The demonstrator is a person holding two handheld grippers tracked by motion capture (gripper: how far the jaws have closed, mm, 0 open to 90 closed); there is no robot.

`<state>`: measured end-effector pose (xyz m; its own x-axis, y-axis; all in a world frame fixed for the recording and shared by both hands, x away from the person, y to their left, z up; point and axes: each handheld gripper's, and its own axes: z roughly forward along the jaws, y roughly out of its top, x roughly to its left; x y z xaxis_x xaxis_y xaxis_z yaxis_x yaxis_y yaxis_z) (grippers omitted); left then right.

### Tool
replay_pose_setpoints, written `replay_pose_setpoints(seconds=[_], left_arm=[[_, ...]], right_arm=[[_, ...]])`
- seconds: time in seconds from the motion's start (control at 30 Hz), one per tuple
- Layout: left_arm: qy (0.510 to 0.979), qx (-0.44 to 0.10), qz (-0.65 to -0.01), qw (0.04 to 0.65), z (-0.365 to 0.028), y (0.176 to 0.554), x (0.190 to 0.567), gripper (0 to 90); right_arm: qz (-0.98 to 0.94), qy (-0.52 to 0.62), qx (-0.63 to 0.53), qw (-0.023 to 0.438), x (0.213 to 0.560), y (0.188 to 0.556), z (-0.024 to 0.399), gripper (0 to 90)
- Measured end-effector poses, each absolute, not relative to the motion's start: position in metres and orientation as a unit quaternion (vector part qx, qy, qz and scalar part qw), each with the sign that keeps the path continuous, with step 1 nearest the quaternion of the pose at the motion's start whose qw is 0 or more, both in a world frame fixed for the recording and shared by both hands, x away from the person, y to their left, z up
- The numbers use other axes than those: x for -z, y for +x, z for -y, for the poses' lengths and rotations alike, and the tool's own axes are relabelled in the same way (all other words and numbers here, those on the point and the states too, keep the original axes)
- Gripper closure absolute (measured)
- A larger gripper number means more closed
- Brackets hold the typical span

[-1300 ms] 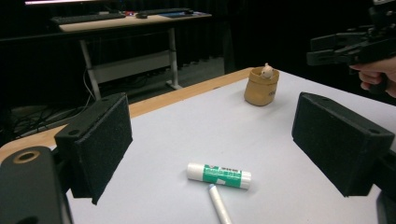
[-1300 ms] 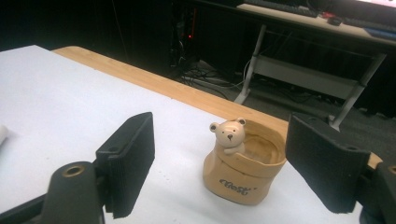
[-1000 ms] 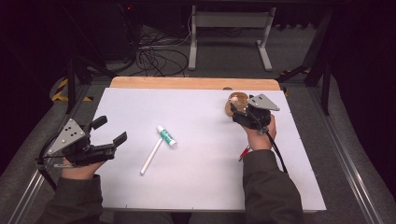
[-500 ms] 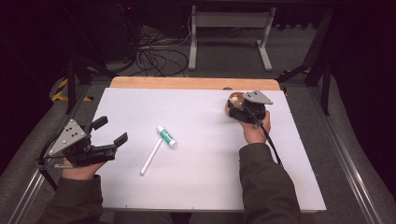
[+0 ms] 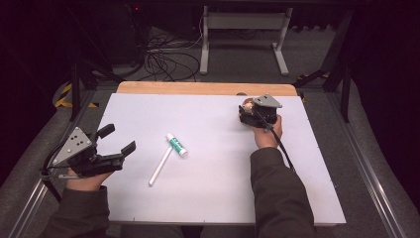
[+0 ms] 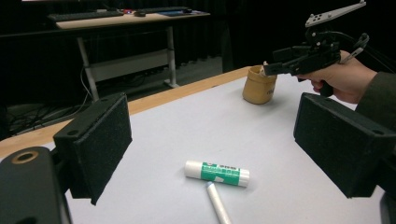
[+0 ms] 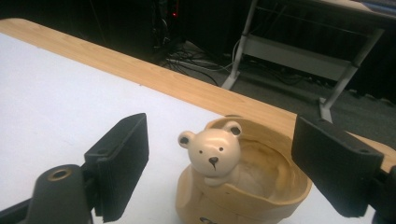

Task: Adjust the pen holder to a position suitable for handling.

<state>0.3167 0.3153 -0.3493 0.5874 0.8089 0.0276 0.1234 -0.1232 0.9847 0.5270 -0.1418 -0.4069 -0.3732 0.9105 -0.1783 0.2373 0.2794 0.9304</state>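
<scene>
Right gripper [image 7: 219,168] is closing in on the bear cup [image 7: 243,182] at the far right of the table [image 5: 208,198]; its jaws have just been opening and stand released. Best to straddle the rim squarely, lower more, then clench. Cup sits between the pads, touching neither. Left gripper [image 5: 116,141] open, idle near left, by the glue stick [image 5: 177,145].

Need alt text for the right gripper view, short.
A tan cup with a bear's head on its near rim stands on a white table sheet, between the right gripper's two open black jaws, which do not touch it. Behind run the table's wooden edge, a dark floor with cables, and a grey table frame.
</scene>
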Motion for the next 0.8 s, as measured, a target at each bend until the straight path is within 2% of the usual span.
replay_pose_setpoints(seconds=[0.1, 0.27, 0.4, 0.63, 0.8], left_arm=[[0.687, -0.301, -0.34, 0.568, -0.316, 0.317, 0.35, 12.1], [0.686, -0.301, -0.342, 0.568, -0.316, 0.317, 0.35, 12.1], [0.687, -0.3, -0.341, 0.568, -0.316, 0.317, 0.35, 12.1], [0.687, -0.299, -0.341, 0.567, -0.317, 0.318, 0.351, 12.2], [0.687, -0.299, -0.341, 0.567, -0.316, 0.318, 0.351, 12.2]], right_arm=[[-0.702, 0.411, -0.438, 0.383, 0.412, 0.531, 0.142, 21.4], [-0.71, 0.41, -0.425, 0.383, 0.42, 0.536, 0.139, 31.4], [-0.712, 0.412, -0.417, 0.385, 0.423, 0.538, 0.139, 35.5], [-0.721, 0.398, -0.411, 0.392, 0.426, 0.537, 0.134, 56.0], [-0.72, 0.395, -0.406, 0.4, 0.426, 0.537, 0.132, 57.0]])
